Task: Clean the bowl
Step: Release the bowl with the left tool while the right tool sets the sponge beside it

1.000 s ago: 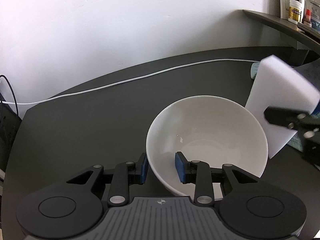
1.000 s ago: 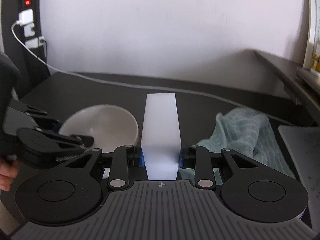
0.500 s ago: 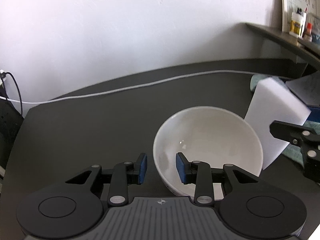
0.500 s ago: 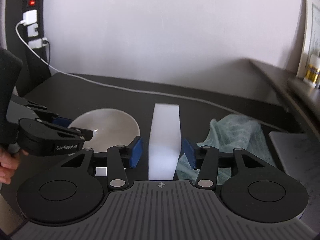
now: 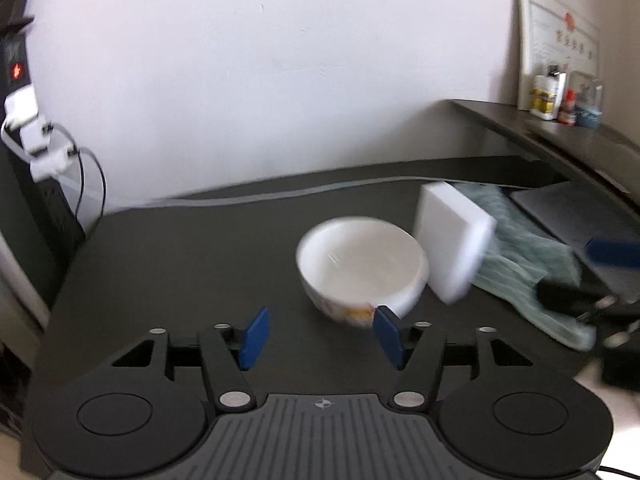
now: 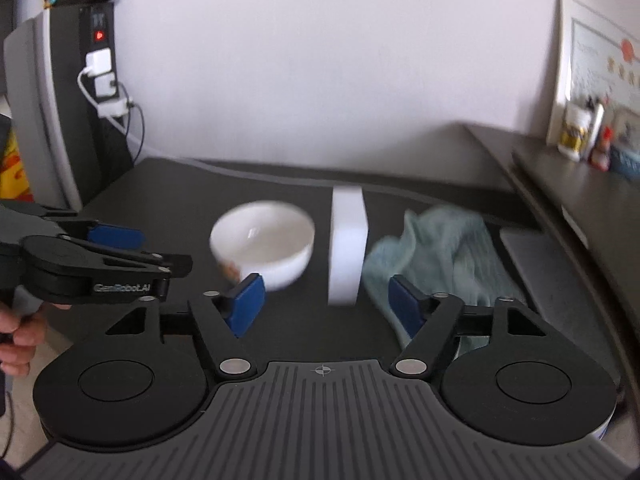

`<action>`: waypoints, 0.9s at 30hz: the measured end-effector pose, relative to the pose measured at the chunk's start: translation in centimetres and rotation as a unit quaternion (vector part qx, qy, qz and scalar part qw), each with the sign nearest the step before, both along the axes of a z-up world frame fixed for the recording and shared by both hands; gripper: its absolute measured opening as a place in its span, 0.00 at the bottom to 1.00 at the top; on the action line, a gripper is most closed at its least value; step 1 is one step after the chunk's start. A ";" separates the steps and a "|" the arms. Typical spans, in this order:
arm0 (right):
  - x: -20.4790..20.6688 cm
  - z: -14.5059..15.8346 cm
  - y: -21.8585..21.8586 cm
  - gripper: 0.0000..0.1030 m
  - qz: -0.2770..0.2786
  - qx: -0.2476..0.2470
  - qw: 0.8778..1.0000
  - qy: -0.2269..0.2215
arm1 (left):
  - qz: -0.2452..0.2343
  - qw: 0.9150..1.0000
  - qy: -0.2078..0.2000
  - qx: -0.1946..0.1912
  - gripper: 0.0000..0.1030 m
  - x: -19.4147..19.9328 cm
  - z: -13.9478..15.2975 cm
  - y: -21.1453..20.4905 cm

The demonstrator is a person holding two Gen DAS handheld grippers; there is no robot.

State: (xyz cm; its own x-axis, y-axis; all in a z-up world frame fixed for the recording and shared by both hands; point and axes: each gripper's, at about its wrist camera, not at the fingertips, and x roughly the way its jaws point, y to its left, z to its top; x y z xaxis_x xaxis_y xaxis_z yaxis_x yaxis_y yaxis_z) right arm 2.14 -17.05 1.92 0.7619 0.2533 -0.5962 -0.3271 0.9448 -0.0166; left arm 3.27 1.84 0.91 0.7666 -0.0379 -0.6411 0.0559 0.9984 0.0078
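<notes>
Both claws, left claw (image 5: 320,336) and right claw (image 6: 324,304), gape empty, leaving the white ceramic bowl (image 5: 362,266) and white sponge block (image 5: 452,240) at frame centre, apparently released as finished.

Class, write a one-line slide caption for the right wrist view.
Open right gripper behind an upright white sponge block, between round white bowl and crumpled teal cloth.

You can read one mark only: "GenRobot.AI" in pale letters on the black side of the left gripper (image 6: 120,252), at the near left. The framed certificate (image 6: 600,68) at the far right carries print too blurred to read.
</notes>
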 end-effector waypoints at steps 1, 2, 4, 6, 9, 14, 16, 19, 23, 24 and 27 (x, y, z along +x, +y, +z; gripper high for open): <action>-0.6 -0.3 -0.1 0.82 -0.001 0.000 1.000 0.010 | -0.003 1.000 0.007 -0.011 0.74 -1.2 0.0 -0.4; -0.9 -0.5 -0.2 0.83 -0.002 0.000 1.000 0.018 | -0.005 1.000 0.010 -0.014 0.81 -1.5 -0.1 -0.5; -1.4 -1.0 -0.6 0.93 -0.004 -0.011 0.999 0.039 | 0.002 1.000 0.022 -0.004 0.85 -2.8 -0.5 -1.3; -1.5 -1.3 -0.9 0.97 -0.013 -0.018 0.999 0.043 | 0.012 1.000 0.024 0.012 0.96 -3.3 -0.7 -1.5; -1.7 -1.5 -1.3 1.00 -0.033 -0.018 0.998 0.046 | 0.025 0.999 0.027 -0.001 0.95 -3.8 -0.5 -1.3; -1.7 -1.6 -1.9 1.00 -0.039 -0.014 0.998 0.053 | 0.024 0.999 0.027 -0.004 0.95 -4.3 0.0 -1.0; -1.6 -1.7 -1.8 1.00 -0.039 -0.028 0.998 0.049 | 0.023 0.999 0.033 -0.004 0.96 -4.2 0.0 -1.1; -1.4 -1.5 -1.7 1.00 -0.045 -0.041 0.997 0.046 | 0.017 0.999 0.047 -0.007 0.96 -3.9 -0.2 -1.0; -1.1 -1.1 -1.9 1.00 -0.055 -0.039 0.997 0.043 | 0.008 0.998 0.056 -0.020 0.96 -3.7 -0.3 -0.7; -1.0 -1.1 -2.0 1.00 -0.056 -0.037 0.997 0.044 | 0.007 0.998 0.056 -0.021 0.96 -3.6 -0.4 -0.6; -0.9 -1.2 -2.0 1.00 -0.055 -0.033 0.997 0.046 | 0.009 0.998 0.056 -0.016 0.96 -3.4 -0.5 -0.6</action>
State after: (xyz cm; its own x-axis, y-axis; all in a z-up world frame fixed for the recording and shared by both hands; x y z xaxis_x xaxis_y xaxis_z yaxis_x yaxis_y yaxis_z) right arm 1.25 -19.05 0.76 0.7247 0.1297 -0.6768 -0.2251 0.9728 -0.0547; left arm -0.11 1.20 0.45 0.6903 -0.0462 -0.7221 0.0362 0.9989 -0.0292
